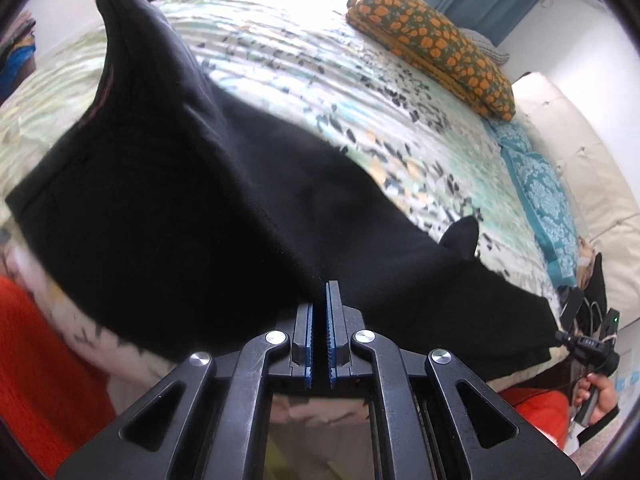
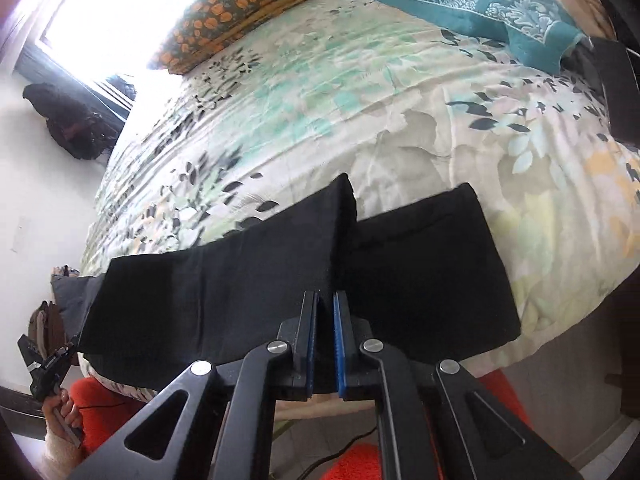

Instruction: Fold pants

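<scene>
Black pants (image 1: 180,208) lie across the near edge of a bed with a floral cover (image 1: 304,80). My left gripper (image 1: 321,292) is shut on the near edge of the pants at the waist end, and the fabric there is lifted. My right gripper (image 2: 326,300) is shut on the pants (image 2: 248,280) at the leg end, where two leg cuffs (image 2: 432,248) lie side by side on the floral cover (image 2: 360,100). Each gripper shows small in the other's view: the right gripper (image 1: 560,334) at the right, the left gripper (image 2: 74,346) at the left.
An orange-patterned pillow (image 1: 432,40) and a teal patterned pillow (image 1: 540,196) lie at the head of the bed, by a white padded headboard (image 1: 592,168). The teal pillow (image 2: 480,4) and a window (image 2: 112,12) show in the right wrist view. An orange rug (image 2: 352,460) lies below.
</scene>
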Tool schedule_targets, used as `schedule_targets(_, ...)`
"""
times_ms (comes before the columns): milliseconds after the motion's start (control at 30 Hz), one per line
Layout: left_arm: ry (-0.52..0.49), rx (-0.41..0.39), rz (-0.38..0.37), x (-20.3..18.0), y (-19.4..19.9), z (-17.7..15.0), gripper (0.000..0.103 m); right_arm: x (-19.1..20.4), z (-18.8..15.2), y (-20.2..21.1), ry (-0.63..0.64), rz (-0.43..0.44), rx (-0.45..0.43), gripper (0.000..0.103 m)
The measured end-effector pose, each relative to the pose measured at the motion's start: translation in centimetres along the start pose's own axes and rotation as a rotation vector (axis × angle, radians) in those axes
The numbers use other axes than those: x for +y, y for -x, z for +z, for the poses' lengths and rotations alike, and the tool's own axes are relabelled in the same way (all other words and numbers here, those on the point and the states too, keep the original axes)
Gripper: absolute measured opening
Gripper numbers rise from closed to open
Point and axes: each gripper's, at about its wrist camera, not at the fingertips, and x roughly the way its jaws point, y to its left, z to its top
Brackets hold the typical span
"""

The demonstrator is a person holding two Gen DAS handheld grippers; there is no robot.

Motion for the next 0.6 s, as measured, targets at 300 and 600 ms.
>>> schedule_targets(300,0.042,-0.015,-0.067,-2.1,-0.2,1.5,0.003,-2.1,2.3,1.9,-0.047,-0.010,-0.059,0.007)
schedule_targets(600,-0.026,0.122,-0.034,-3.1,-3.3,-2.1,0.004,-5.6,2.4,2.7,-0.054,-0.129,-0.036,0.006)
